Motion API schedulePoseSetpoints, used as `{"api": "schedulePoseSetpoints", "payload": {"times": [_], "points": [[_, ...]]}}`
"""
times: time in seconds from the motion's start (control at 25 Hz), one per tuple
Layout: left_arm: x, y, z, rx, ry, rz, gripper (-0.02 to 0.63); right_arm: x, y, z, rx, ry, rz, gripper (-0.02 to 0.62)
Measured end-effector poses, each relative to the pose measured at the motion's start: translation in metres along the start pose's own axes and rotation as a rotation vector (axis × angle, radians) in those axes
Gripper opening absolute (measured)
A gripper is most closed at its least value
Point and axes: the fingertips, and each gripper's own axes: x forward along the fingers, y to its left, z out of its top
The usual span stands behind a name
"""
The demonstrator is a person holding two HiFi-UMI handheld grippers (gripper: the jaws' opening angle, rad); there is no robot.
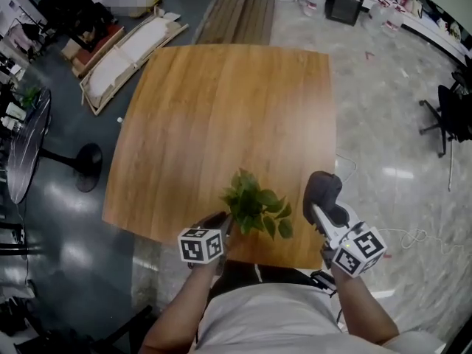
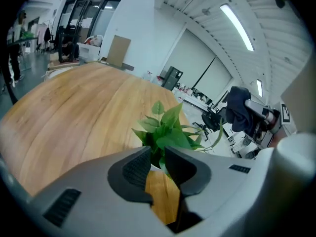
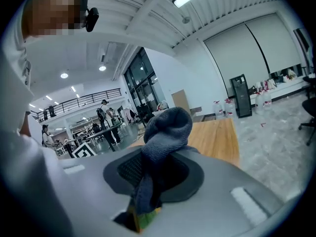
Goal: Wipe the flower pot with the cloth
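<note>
Left claw (image 2: 158,158) nearly closed, apparently pinching the white rim of the flower pot (image 2: 151,167) at its tips. Right claw (image 3: 158,169) clamped on cloth (image 3: 165,130), raised, right of left claw. Risk: rim-only pinch, so wiping pressure could tip the pot off the near counter (image 1: 221,109) edge.

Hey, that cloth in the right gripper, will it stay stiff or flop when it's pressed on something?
Likely floppy: the cloth bunches into a soft lump and trails down through the right gripper. Probably light too, since it looks like soft knit.
</note>
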Motion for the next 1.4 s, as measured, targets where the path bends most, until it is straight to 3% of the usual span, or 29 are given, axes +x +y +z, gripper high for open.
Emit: {"api": "schedulePoseSetpoints", "payload": {"times": [0.32, 0.48, 0.6, 0.76, 1.0, 1.28, 1.4], "points": [[0.059, 0.029, -0.014, -0.049, 0.118, -0.029, 0.078, 0.043, -0.048, -0.036, 0.056, 0.071, -0.068, 0.067], [0.067, 0.035, -0.012, -0.087, 0.119, -0.077, 0.075, 0.066, -0.059, -0.06, 0.11, 0.115, -0.063, 0.067], [0.069, 0.043, -0.01, -0.098, 0.115, -0.079, 0.025, 0.083, -0.055, -0.087, 0.153, 0.166, -0.034, 0.067], [0.076, 0.064, -0.013, -0.154, 0.117, -0.07, 0.014, 0.108, -0.036, -0.128, 0.227, 0.238, 0.033, 0.067], [0.082, 0.087, -0.026, -0.263, 0.127, -0.081, 0.014, 0.156, 0.014, -0.182, 0.249, 0.331, 0.146, 0.067], [0.087, 0.104, -0.042, -0.352, 0.16, -0.087, 0.014, 0.183, 0.096, -0.164, 0.288, 0.296, 0.322, 0.067], [0.088, 0.105, -0.042, -0.367, 0.163, -0.094, 0.014, 0.183, 0.081, -0.175, 0.276, 0.306, 0.282, 0.066]]}}
